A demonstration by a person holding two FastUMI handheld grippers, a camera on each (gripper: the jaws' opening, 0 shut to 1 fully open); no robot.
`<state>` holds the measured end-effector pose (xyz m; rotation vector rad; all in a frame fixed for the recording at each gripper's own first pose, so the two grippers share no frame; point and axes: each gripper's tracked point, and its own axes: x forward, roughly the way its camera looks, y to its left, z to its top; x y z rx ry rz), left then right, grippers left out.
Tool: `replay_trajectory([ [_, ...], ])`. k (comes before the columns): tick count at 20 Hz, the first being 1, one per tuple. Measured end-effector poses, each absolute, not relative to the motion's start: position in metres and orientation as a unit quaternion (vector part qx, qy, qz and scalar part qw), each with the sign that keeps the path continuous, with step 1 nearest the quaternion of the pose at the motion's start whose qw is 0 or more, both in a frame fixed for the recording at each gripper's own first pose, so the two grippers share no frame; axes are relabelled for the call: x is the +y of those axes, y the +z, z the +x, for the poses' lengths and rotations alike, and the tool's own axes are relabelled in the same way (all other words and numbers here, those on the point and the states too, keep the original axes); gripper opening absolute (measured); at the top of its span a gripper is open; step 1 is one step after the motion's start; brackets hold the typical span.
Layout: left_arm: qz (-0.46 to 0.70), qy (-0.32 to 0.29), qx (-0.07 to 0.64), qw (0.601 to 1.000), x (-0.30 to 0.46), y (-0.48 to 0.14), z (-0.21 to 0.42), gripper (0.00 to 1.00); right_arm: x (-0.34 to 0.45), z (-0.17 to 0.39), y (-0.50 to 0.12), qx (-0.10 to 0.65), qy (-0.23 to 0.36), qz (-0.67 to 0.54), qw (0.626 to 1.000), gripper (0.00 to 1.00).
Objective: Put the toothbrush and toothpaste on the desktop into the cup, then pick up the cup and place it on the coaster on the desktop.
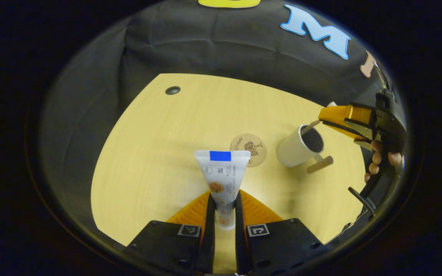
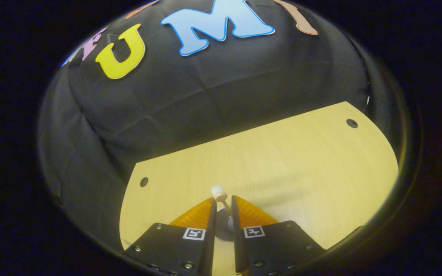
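toothpaste (image 1: 224, 180) clamped in left gripper (image 1: 225, 209); right gripper (image 2: 224, 212) w/ toothbrush (image 2: 219, 194) over cup (image 1: 300, 146).

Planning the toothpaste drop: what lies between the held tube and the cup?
In the left gripper view, the coaster lies flat between the toothpaste and the cup.

Pretty sure this is a staged recording booth, not anybody's actual bathroom or kitchen. Black cloth (image 2: 213, 99) hangs wrinkled all the way around the back and sides as the wall, so there's no real room showing behind it. The table (image 1: 159, 153) is a pale wood-look desk top with rounded corners and little cable holes (image 1: 172, 90) near the edges, office style. My fingers (image 1: 209, 214) have square printed marker tags (image 1: 188, 230) on the mounts, which screams data-collection lab setup to me.
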<state>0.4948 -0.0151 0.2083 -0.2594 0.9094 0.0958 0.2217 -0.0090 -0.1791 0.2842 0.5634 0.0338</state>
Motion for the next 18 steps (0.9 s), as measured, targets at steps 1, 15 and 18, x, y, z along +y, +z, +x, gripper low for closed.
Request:
replay_trajectory([
  [1,-0.125,0.045,0.434,0.891,-0.013,0.209,0.500,0.30,-0.010,0.219,-0.177,0.275,0.016,0.141,0.951,0.22],
  [15,-0.104,-0.018,0.367,0.924,-0.044,0.263,0.611,0.30,-0.083,0.145,-0.168,0.255,-0.026,0.182,0.949,0.22],
  [18,-0.097,-0.037,0.357,0.928,-0.066,0.275,0.632,0.29,-0.097,0.123,-0.180,0.265,-0.038,0.186,0.945,0.22],
])
